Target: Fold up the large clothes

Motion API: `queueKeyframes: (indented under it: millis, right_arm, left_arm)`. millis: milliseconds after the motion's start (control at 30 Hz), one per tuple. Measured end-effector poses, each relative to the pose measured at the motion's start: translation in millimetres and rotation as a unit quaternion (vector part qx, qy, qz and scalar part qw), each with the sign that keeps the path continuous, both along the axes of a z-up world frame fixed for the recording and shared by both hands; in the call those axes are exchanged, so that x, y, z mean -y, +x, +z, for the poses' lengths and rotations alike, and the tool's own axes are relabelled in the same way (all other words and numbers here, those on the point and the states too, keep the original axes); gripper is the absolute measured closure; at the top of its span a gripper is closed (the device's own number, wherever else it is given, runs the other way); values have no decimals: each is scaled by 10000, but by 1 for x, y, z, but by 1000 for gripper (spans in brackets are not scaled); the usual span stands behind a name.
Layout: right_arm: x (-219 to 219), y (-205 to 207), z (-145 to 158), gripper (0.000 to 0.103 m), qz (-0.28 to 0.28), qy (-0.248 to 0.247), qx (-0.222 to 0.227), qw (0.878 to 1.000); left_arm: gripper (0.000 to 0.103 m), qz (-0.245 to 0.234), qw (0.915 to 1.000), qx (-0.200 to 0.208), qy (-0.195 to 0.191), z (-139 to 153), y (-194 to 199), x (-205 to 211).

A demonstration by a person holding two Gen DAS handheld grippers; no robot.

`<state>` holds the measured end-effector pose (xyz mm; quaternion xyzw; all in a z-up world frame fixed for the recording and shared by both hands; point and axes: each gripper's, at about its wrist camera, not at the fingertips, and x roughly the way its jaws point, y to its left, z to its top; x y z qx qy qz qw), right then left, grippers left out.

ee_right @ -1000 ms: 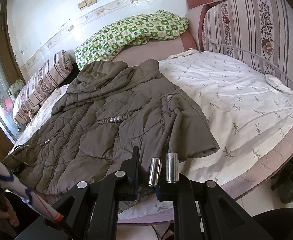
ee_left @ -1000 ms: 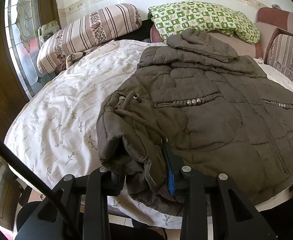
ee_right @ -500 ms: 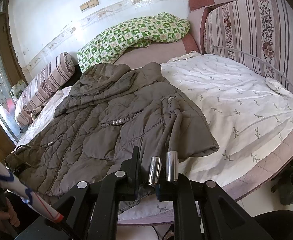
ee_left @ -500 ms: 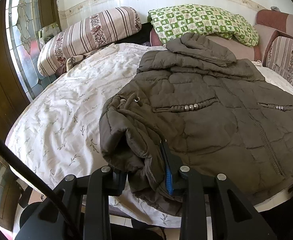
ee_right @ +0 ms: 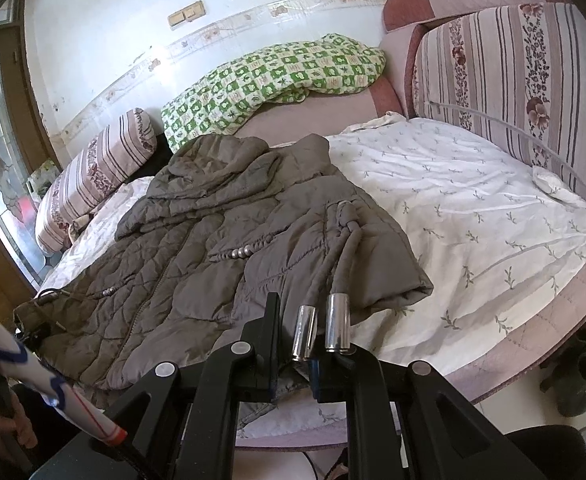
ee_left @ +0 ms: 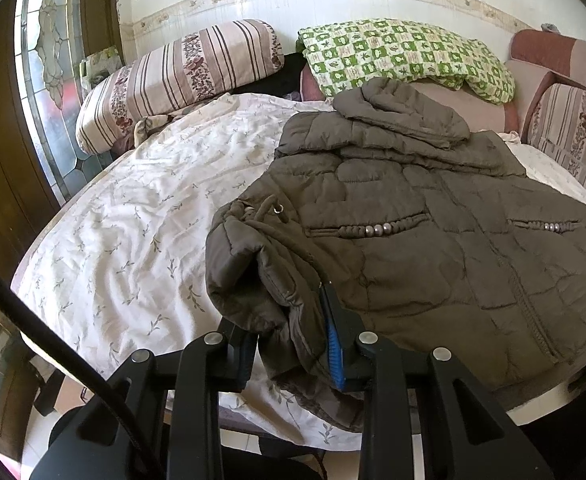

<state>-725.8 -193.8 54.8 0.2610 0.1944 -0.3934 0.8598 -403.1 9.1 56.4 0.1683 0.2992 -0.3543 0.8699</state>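
- A brown quilted hooded jacket point(ee_left: 433, 240) lies spread on the white leaf-print bedsheet point(ee_left: 133, 220), hood toward the far pillows, hem at the near edge of the bed.
- Its left side is folded over in a thick bunch at the near left corner; beaded pocket trims run across the front.
- The left gripper point(ee_left: 289, 344) is clenched on that bunched hem, cloth filling the gap between its black fingers and the blue pad point(ee_left: 335, 354).
- The right gripper point(ee_right: 293, 352) is closed tight on the near right hem edge, a pinch of fabric between its pads; two metal-tipped drawcords point(ee_right: 335, 292) rest over its fingers.
- Far behind the jacket sit a green checked quilt point(ee_left: 405, 56) and a striped floral bolster point(ee_left: 181, 76) to the left.
- A striped cushion point(ee_right: 525, 80) stands at the right side of the bed.
- A stained-glass window point(ee_left: 49, 80) is on the far left.
- In the right wrist view, a hand point(ee_right: 5, 428) shows at the near left corner.
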Motion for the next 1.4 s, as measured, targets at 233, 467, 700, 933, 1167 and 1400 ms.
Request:
queueKeyframes:
  millis: [233, 467, 700, 933, 1167, 1400]
  right_arm:
    - [9, 1, 27, 92, 112, -133, 175, 9997]
    - [22, 11, 68, 92, 278, -422, 407, 9979]
    - [57, 37, 119, 92, 363, -865, 507, 9943]
    - [122, 90, 161, 92, 241, -1322, 338, 9903]
    - [222, 173, 175, 93, 7, -1322, -33, 9912]
    - [335, 252, 157, 103, -618, -1199, -450, 9898]
  left_arm:
    - [75, -178, 9995, -163, -180, 22, 14, -1]
    - [75, -337, 9981, -326, -410, 56, 41, 11]
    - [75, -453, 9966, -252, -636, 103, 73, 45]
    - [75, -465, 9959, 25, -771, 147, 116, 109]
    - [75, -214, 9960, 333, -805, 172, 192, 194]
    - [75, 512, 9942, 336, -885, 156, 287, 278]
